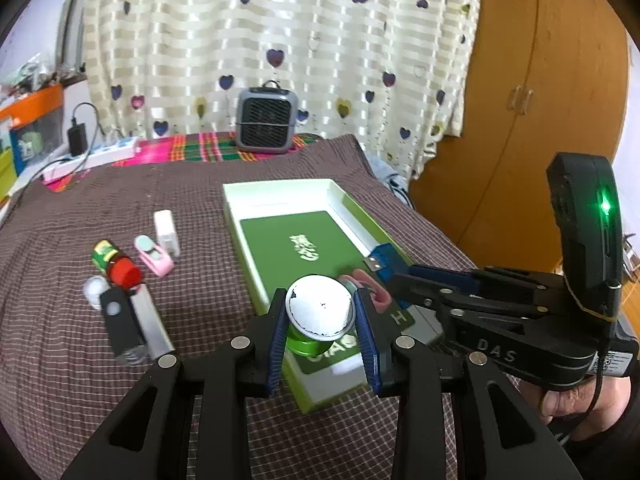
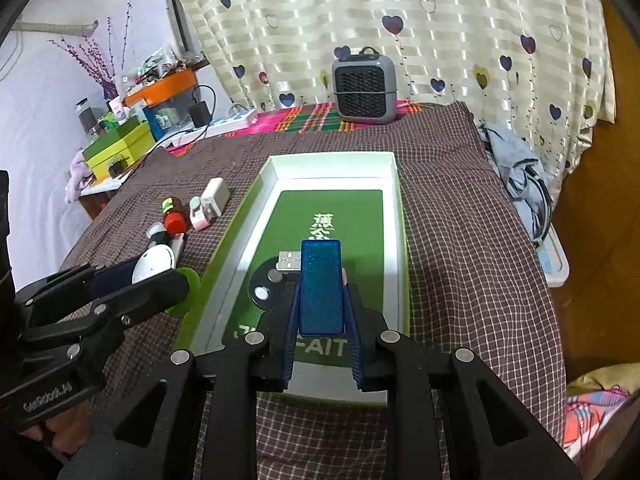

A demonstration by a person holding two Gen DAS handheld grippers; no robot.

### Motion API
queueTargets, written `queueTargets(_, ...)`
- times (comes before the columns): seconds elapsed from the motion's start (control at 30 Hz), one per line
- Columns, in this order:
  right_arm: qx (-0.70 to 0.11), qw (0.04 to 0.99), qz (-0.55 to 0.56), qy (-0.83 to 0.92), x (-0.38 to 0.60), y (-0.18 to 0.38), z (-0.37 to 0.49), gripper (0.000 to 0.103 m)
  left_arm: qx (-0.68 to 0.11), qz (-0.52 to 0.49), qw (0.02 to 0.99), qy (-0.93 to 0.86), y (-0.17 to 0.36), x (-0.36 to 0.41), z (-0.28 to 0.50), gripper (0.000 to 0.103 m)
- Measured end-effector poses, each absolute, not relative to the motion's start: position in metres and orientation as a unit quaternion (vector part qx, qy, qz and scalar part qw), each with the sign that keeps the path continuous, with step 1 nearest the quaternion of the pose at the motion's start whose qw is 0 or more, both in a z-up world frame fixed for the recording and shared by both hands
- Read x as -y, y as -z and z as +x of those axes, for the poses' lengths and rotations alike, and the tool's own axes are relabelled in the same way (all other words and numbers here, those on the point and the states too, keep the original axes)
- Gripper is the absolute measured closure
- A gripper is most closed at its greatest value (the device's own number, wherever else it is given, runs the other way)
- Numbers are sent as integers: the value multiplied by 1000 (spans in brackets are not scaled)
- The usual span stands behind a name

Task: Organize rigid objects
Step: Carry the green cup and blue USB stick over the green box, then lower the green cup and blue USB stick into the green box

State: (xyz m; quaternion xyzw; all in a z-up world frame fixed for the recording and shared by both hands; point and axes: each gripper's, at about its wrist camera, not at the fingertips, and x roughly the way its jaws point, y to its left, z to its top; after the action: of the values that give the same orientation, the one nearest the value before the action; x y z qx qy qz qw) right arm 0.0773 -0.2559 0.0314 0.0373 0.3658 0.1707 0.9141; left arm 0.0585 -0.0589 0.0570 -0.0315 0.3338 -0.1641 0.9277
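Observation:
My left gripper [image 1: 320, 312] is shut on a round white-topped, green-bodied container [image 1: 319, 306], held over the near left rim of the white and green box [image 1: 276, 196]. My right gripper [image 2: 322, 300] is shut on a blue USB stick [image 2: 321, 286], held above the box [image 2: 394, 208] floor. The stick also shows in the left wrist view [image 1: 384, 260]. Loose on the cloth left of the box lie a red-capped green bottle [image 1: 116, 264], a pink clip [image 1: 154, 256], a white adapter [image 1: 166, 228] and a black and silver device [image 1: 128, 324].
A black round item [image 2: 266, 284] lies in the box under the stick. A grey fan [image 1: 266, 120] stands at the table's far edge, a power strip [image 1: 92, 156] at far left. Clothes and a bin [image 2: 532, 208] sit off the right edge.

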Motion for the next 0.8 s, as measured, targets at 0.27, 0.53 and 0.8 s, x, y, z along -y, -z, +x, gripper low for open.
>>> queueTargets(0.27,-382,906,35,-178,255,-20,80,80,-354,-28,917,183,-45,71,62,72)
queueTargets(0.53,-393,900,27,-185,252,-12,82,80,-376,-24,906,193,-33,78,68,72)
queueTargets(0.8,-392,901,15,-186,248,-13,84,80,-394,-28,898,193,-22,77,78,72)
